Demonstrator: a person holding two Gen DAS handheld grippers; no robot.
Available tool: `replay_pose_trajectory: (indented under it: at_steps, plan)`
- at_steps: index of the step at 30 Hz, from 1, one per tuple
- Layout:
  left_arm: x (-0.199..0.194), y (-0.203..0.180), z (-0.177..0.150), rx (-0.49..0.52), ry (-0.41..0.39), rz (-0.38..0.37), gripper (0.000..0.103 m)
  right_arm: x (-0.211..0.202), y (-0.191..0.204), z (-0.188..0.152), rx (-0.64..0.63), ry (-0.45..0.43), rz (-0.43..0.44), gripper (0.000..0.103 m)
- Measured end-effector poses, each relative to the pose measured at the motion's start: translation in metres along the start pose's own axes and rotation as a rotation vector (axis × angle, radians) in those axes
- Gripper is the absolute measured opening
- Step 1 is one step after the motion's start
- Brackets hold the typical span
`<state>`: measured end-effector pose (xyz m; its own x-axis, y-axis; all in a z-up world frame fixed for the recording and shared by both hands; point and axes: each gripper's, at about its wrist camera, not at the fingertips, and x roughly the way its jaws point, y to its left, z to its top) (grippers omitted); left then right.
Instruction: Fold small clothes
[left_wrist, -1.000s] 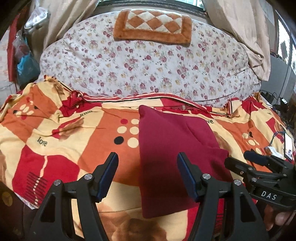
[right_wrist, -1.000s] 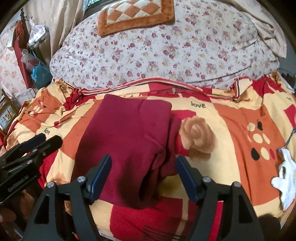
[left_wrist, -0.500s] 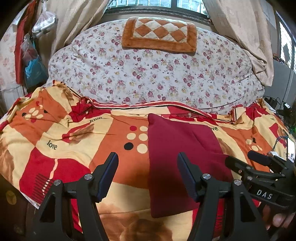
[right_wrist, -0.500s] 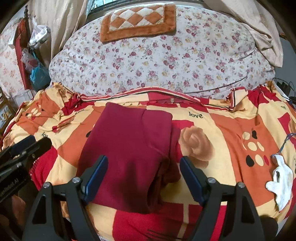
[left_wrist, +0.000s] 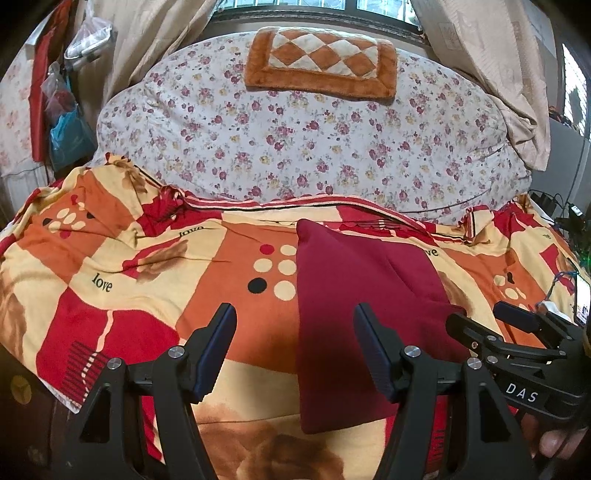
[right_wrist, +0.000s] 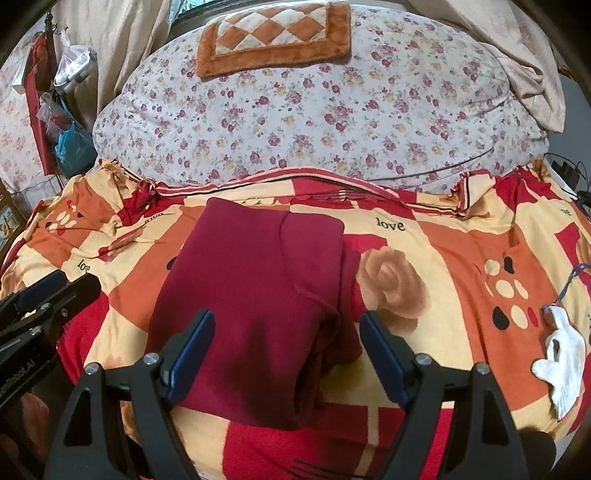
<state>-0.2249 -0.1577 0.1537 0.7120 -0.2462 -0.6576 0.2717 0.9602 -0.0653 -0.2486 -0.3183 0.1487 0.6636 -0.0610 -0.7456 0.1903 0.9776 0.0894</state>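
A dark red garment (left_wrist: 354, 314) lies folded into a long rectangle on the patterned red, orange and cream bed cover (left_wrist: 140, 280). In the right wrist view the garment (right_wrist: 255, 295) has a bunched, doubled edge on its right side. My left gripper (left_wrist: 295, 343) is open and empty, held above the cover at the garment's near left edge. My right gripper (right_wrist: 288, 350) is open and empty, held above the garment's near end. Each gripper shows at the edge of the other's view: the right gripper (left_wrist: 517, 339) and the left gripper (right_wrist: 40, 306).
A big floral quilt roll (left_wrist: 306, 147) with an orange checked mat (left_wrist: 321, 66) on it fills the back of the bed. A white cloth (right_wrist: 561, 358) lies at the right. Bags (left_wrist: 70, 136) hang at the left, cables (left_wrist: 561, 218) at the right.
Both grippers have drawn back and up from the garment, so more of the bed and quilt shows. The garment has not moved. Both grippers stay open.
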Motion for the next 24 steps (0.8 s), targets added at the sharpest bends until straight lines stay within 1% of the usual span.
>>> replay_pose_trajectory:
  at_steps: [24]
  plan:
    - [0.0033, 0.0019, -0.0014, 0.003, 0.005, 0.000, 0.045, 0.0092, 0.0001, -0.0028, -0.005, 0.029, 0.001, 0.084]
